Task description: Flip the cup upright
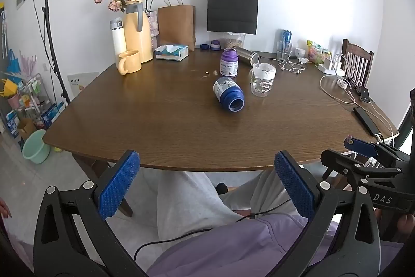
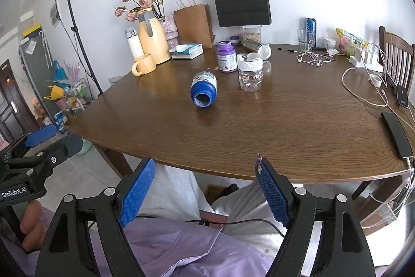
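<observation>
A blue bottle-shaped cup [image 1: 229, 94] lies on its side in the middle of the brown table [image 1: 155, 121], its open mouth facing me; it also shows in the right wrist view [image 2: 203, 90]. My left gripper [image 1: 207, 186] is open and empty, held below the table's near edge over my lap. My right gripper [image 2: 205, 194] is open and empty too, beside it at the same edge. It shows at the right of the left wrist view [image 1: 363, 147]. Both are well short of the cup.
A purple bottle [image 1: 228, 65] and a clear glass jar [image 1: 262, 79] stand just behind the cup. A yellow mug [image 1: 129, 61], yellow jug [image 1: 137, 30], tissue box [image 1: 172, 52] and paper bags sit at the back. Cables and a phone [image 2: 396, 134] lie at the right.
</observation>
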Available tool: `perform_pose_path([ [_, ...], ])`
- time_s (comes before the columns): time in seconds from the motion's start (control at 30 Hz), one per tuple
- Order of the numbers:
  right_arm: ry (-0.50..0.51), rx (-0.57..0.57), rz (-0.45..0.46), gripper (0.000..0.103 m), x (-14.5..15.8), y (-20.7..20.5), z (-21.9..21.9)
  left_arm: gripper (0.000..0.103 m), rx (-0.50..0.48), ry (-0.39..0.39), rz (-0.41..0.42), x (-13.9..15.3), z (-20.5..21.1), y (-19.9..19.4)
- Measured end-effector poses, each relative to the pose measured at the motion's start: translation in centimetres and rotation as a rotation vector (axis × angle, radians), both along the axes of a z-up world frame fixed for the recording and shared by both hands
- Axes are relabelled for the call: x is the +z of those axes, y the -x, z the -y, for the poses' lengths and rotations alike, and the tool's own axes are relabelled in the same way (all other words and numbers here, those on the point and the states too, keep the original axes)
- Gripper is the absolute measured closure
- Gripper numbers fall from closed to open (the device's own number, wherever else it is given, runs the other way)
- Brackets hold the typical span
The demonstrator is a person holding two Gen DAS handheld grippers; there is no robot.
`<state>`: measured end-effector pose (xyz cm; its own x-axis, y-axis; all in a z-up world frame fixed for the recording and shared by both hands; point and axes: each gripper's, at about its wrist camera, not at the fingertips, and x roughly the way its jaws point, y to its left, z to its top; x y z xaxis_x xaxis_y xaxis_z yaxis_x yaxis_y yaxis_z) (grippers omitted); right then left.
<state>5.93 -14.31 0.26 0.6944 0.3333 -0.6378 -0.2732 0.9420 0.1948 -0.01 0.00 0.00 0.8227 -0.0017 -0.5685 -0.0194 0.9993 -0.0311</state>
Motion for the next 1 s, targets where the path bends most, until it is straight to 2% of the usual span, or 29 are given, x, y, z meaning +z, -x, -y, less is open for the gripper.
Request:
perform_pose_path([
  [1.0, 0.0, 0.006, -0.002, 0.019, -0.32, 0.0, -0.33, 0.0, 0.001, 0.001, -0.008, -0.18, -0.16, 0.09],
])
